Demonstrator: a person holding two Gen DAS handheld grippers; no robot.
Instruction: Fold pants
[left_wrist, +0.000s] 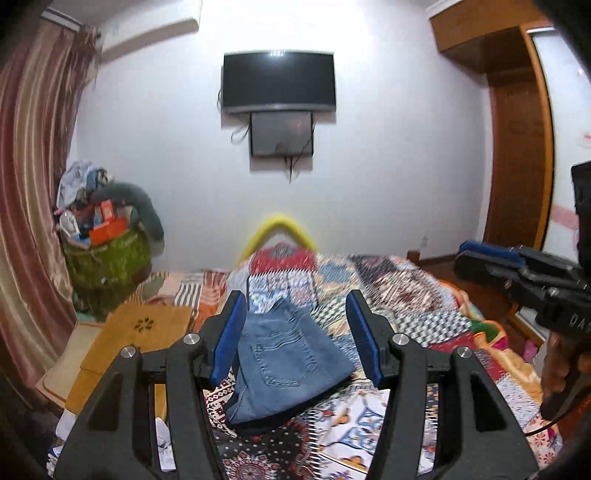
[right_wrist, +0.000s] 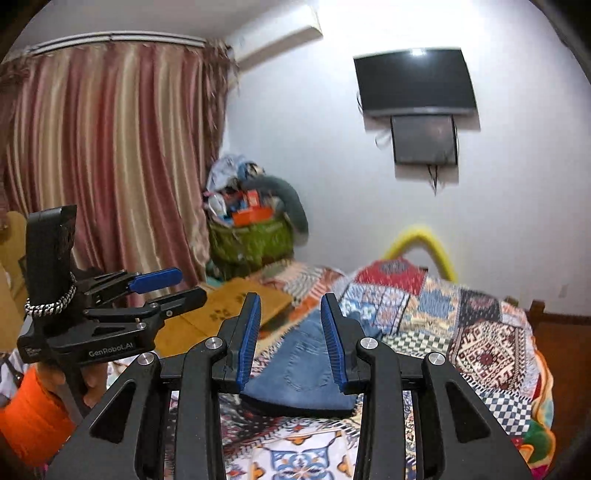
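Blue denim pants (left_wrist: 288, 362) lie folded into a compact stack on the patchwork bedspread (left_wrist: 406, 295), back pocket facing up. They also show in the right wrist view (right_wrist: 306, 373). My left gripper (left_wrist: 297, 306) is open and empty, held above the near end of the pants. It also shows at the left of the right wrist view (right_wrist: 177, 286). My right gripper (right_wrist: 290, 306) is open and empty, above the pants. In the left wrist view it shows at the right edge (left_wrist: 476, 254), with its pads close together there.
A green basket (left_wrist: 107, 258) piled with clutter stands in the far left corner by striped curtains (left_wrist: 33, 155). A tan mat (left_wrist: 144, 328) lies left of the bed. A TV (left_wrist: 279, 81) hangs on the far wall. A wooden wardrobe (left_wrist: 517, 147) stands right.
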